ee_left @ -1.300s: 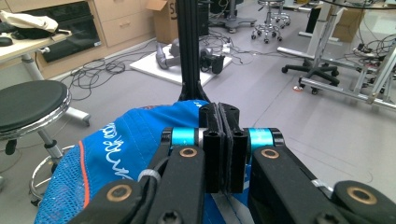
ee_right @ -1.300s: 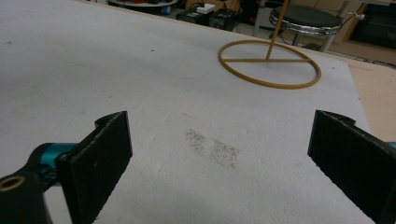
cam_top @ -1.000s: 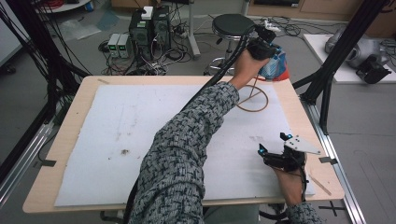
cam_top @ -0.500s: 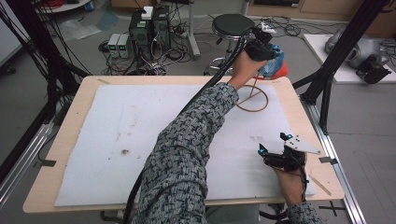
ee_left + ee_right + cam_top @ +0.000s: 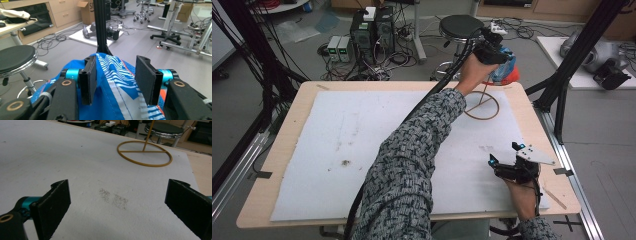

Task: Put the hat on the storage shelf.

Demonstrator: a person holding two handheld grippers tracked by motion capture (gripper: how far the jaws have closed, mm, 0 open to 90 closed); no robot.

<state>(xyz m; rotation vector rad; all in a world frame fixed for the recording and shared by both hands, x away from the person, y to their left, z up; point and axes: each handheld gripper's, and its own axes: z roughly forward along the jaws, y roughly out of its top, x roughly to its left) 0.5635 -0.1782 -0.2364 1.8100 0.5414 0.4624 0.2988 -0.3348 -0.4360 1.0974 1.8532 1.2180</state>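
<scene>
1. My left gripper [image 5: 492, 50] is raised beyond the far right corner of the table [image 5: 277, 150], and its jaws have just been opening.
2. In the left gripper view the blue and white cloth [image 5: 117, 82] lies between the pads; one pad [image 5: 88, 80] touches it, the other stands apart, so nothing is clamped.
3. The cloth hangs over the yellow ring stand [image 5: 482, 106].
4. My right gripper [image 5: 504, 155] rests on the white mat [image 5: 75, 162], its jaws spread wide around bare mat.

Blue white-striped cloth [image 5: 117, 82], yellow ring stand [image 5: 144, 153]
</scene>
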